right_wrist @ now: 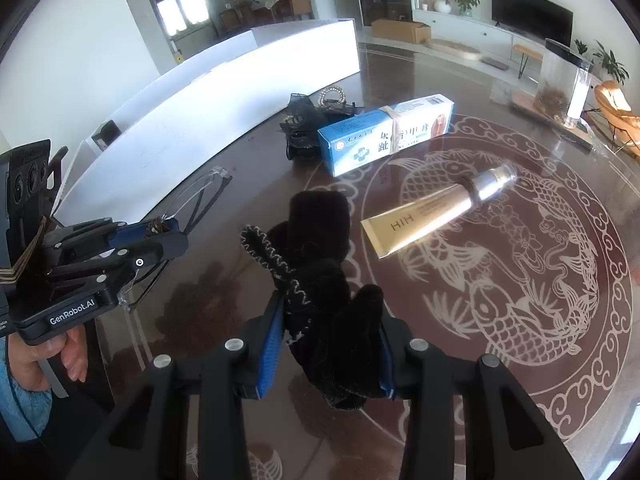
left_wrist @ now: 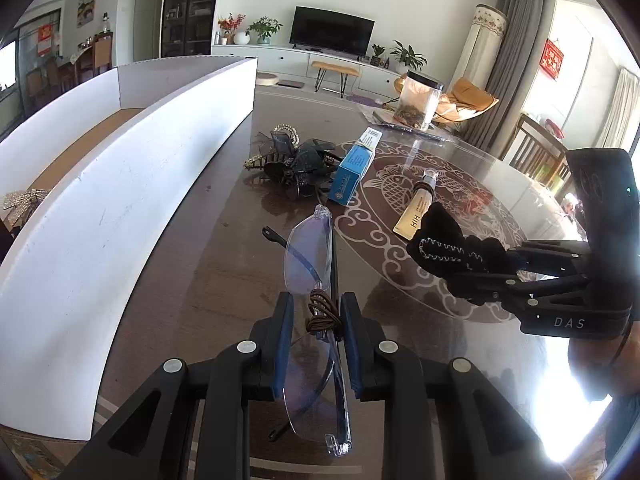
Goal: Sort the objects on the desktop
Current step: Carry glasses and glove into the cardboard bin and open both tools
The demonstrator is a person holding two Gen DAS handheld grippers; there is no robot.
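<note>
Two grippers hold things above the table [right_wrist: 520,360]: left gripper [left_wrist: 316,312] clenched on folded glasses [left_wrist: 308,248], right gripper [right_wrist: 332,344] clamped on a black glove [right_wrist: 320,272]. Beside the white box [left_wrist: 120,208] wall, table lies open. Only the right view shows the tube [right_wrist: 432,212] whole — the left shows the box's inside.

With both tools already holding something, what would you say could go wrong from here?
1. The left tool pinches the clear rimless glasses near the bridge, where a brown cord is wound; the thin lenses might flex or slip.
2. The right tool grips a floppy black glove; its dangling part could brush the gold tube lying close by on the glass table.
</note>
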